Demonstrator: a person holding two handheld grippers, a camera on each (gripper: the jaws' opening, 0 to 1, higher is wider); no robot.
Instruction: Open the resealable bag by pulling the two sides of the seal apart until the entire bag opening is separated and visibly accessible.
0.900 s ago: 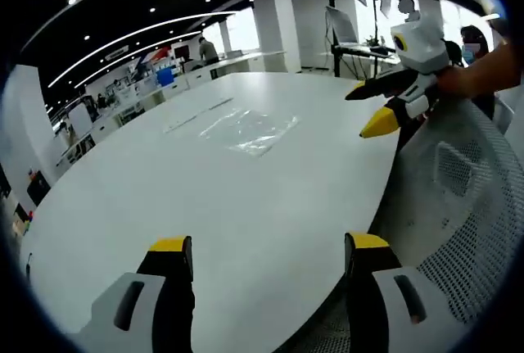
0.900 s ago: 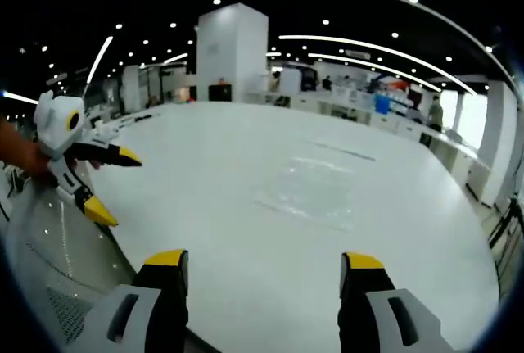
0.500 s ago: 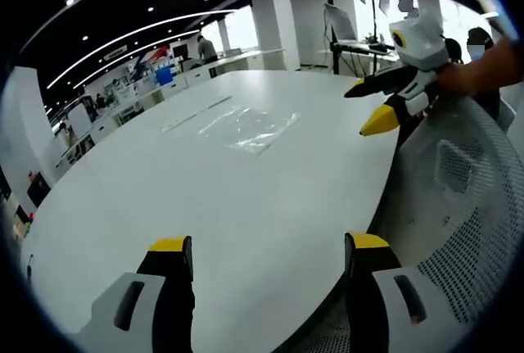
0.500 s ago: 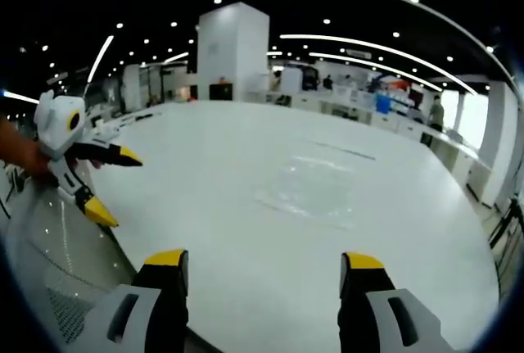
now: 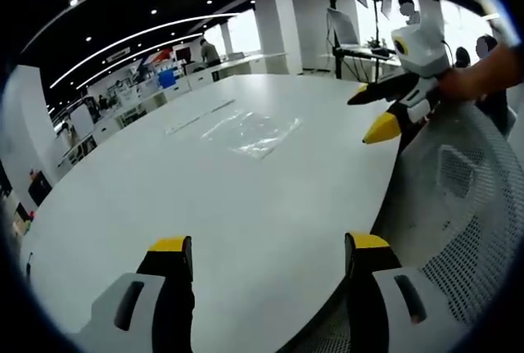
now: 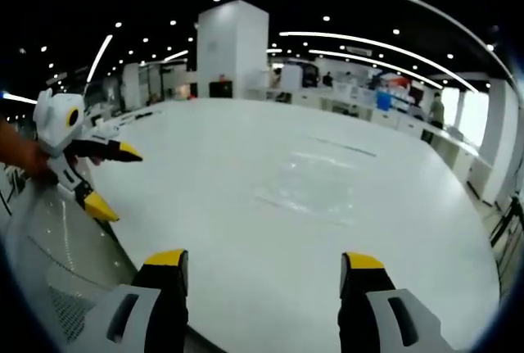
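A clear resealable bag lies flat on the white oval table, far ahead of both grippers; the right gripper view shows the bag as faint and glossy. My left gripper is open at the table's near edge, nothing between its yellow-tipped jaws. It also appears in the right gripper view, held by a hand at the left. My right gripper is open and holds nothing too. In the left gripper view it hangs over the table's right edge, jaws apart.
A white mesh chair stands against the table's edge between the grippers, also seen as mesh. A thin strip lies beyond the bag. Desks, monitors, a pillar and people stand far behind.
Both views have drifted only slightly. In the left gripper view the right gripper sits a little lower and further right. The bag lies as before.
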